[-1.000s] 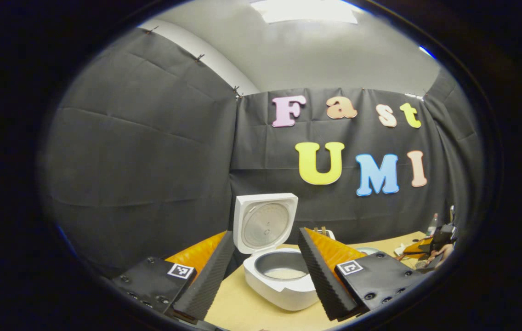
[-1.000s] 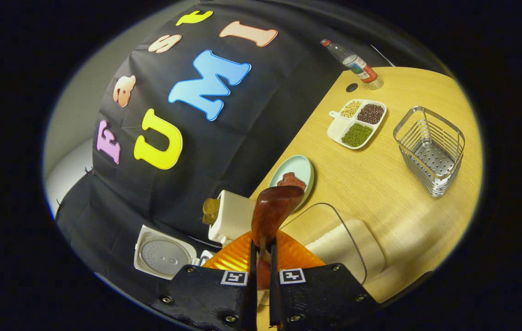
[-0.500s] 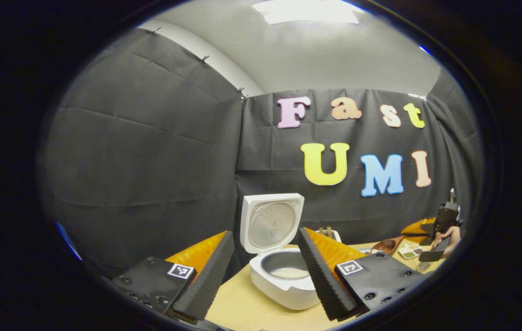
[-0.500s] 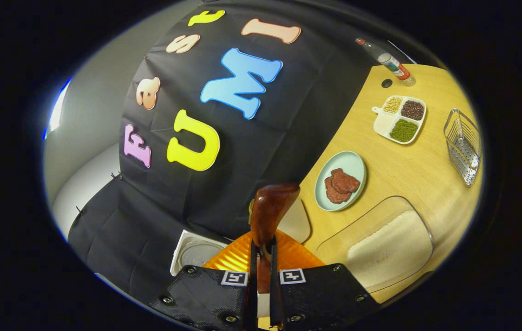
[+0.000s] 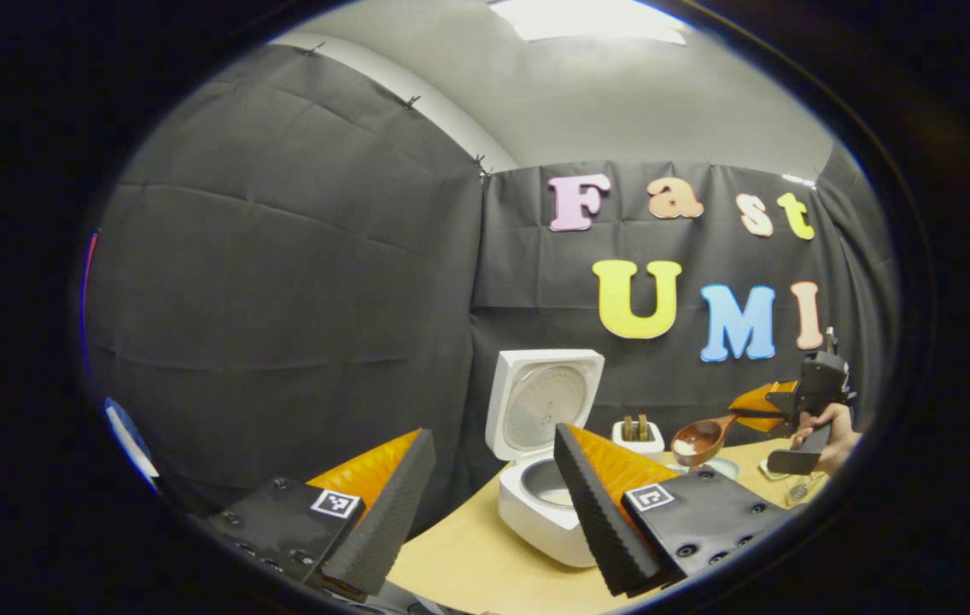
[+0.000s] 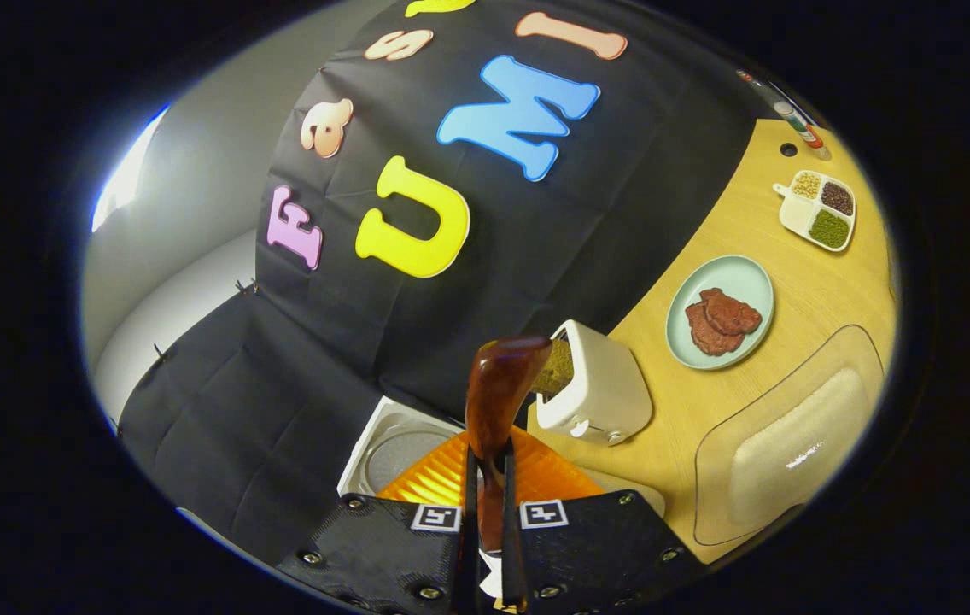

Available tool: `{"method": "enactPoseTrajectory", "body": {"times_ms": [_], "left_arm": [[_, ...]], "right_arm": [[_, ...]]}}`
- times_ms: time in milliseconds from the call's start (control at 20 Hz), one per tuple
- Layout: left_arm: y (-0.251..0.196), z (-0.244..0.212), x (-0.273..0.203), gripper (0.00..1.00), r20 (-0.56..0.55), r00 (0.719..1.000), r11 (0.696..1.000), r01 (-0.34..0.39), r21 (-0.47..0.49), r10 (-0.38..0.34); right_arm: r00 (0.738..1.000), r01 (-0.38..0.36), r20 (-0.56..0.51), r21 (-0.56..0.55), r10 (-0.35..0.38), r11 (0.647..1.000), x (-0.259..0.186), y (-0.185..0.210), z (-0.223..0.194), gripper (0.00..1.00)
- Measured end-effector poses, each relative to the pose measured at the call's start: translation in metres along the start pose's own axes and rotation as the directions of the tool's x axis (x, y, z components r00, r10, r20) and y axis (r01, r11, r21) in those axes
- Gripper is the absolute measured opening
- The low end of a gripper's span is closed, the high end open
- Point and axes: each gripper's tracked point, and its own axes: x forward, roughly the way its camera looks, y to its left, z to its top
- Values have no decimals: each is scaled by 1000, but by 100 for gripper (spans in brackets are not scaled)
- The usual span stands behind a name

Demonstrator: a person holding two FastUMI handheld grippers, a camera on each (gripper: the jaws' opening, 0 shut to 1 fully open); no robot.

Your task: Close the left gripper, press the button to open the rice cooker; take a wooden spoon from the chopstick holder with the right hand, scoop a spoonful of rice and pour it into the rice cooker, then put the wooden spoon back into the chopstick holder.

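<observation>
Since a second ago the wooden spoon has swung away from the clear rice container and over toward the rice cooker; from the left gripper view it now hangs in the air to the right of the cooker, bowl up, with a small heap of white rice in it. The right gripper is clenched on the spoon's handle, both fingers pressing it, and a hand carries that gripper from behind.

The cooker stands open, lid tipped up and back, with a little rice already pale at the bottom of the pot. The left gripper hangs low in front of it with its fingers spread apart and nothing between them.

Just behind the cooker is the white chopstick holder, a brown piece standing in it, and beyond that a pale green plate with brown slices and a divided dish of beans.

What worries me is the load: the heap is small and loose, and the spoon is not yet over the pot, so any tilt or jerk on the way could shed grains onto the table. The upright lid is close to the path too; I think a clipped rim or lid would knock the rice off. The holder sits just beside the route and could be bumped.
</observation>
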Motion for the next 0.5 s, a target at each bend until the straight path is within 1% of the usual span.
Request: {"method": "enactPoseTrajectory", "body": {"times_ms": [250,350,400,450,500], "left_arm": [[24,-7,-8,97,-14,999,999,-44,-8,44],[34,-11,-8,95,-19,998,998,-63,-2,63],[38,-13,-10,92,-23,997,997,-71,-2,71],[40,-14,-12,95,-26,997,997,-77,-3,77],[44,-16,-13,95,-31,996,996,-86,-5,86]], "right_arm": [[999,-4,-48,-136,-2,991,37,18,-33,11],[998,-11,-66,-180,-1,984,53,24,-44,11],[997,-14,-72,-203,0,979,60,26,-50,10],[997,-14,-77,-233,-4,972,67,27,-55,11],[997,-14,-82,-266,-9,964,75,27,-60,11]]}}
